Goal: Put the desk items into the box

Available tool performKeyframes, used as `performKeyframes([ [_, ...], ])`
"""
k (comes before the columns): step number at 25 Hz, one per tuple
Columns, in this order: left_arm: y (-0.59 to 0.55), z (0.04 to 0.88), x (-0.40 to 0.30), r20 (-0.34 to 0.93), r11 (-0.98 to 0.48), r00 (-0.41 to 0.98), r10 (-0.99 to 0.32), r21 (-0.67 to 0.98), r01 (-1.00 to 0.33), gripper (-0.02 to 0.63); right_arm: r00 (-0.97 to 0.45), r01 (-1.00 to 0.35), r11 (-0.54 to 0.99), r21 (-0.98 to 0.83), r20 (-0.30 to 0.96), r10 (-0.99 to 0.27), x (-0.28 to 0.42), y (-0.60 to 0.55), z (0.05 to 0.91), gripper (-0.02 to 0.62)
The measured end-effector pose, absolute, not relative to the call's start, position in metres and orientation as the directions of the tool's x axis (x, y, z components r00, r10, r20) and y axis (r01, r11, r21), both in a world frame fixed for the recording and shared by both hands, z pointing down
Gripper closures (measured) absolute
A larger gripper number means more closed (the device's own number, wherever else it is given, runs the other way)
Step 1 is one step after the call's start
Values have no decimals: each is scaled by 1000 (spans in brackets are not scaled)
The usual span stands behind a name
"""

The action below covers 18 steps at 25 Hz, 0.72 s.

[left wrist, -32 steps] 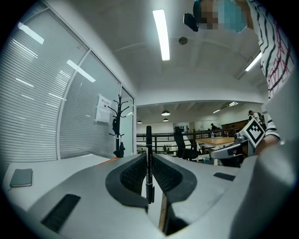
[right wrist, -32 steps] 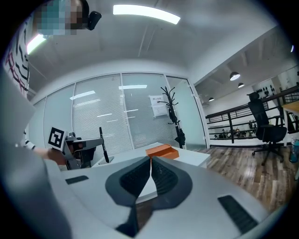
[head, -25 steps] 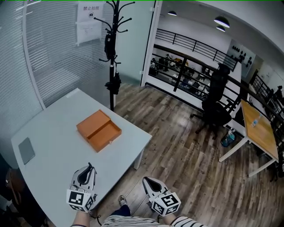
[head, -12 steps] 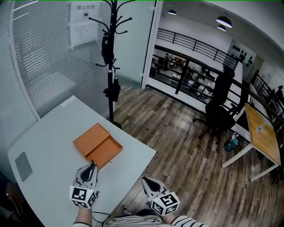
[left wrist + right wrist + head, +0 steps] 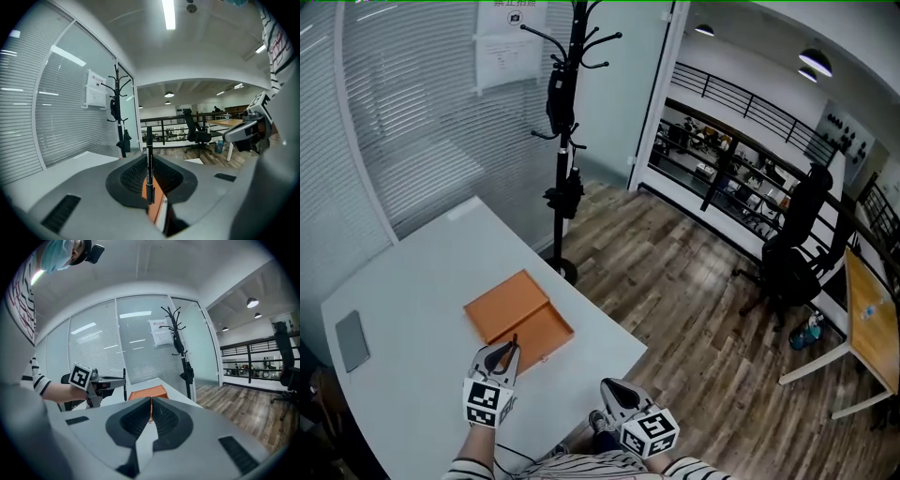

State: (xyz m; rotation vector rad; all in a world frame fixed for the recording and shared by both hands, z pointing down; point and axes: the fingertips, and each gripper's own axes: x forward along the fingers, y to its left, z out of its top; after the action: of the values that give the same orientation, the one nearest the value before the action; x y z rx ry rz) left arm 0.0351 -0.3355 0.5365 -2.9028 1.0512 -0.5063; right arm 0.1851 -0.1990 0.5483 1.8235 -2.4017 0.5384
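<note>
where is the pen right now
The black pen stands upright, clamped in the jaws of the left gripper; in the head view that is lower left, at the near edge of the orange box on the white table.

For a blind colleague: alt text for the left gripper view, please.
The left gripper pinches a black pen upright in its jaws, before an orange box on a white table; a coat stand rises behind.

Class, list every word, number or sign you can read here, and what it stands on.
Notice on the glass wall: heading cut off, print too small to read.
Cubes on left gripper and right gripper: square code markers, no words.
Pen: any print too small to read.
</note>
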Motion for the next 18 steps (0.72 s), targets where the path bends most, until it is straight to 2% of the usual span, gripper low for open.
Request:
performKeyframes([
  [11, -378, 589, 70, 452, -763, 632, -630, -211, -611, 554, -438, -895, 382, -230, 295, -849, 208, -269, 556, 568],
  [18, -394, 632, 82, 593, -787, 562, -577, -221, -576, 554, -502, -862, 441, -249, 302, -810, 214, -290, 559, 568],
])
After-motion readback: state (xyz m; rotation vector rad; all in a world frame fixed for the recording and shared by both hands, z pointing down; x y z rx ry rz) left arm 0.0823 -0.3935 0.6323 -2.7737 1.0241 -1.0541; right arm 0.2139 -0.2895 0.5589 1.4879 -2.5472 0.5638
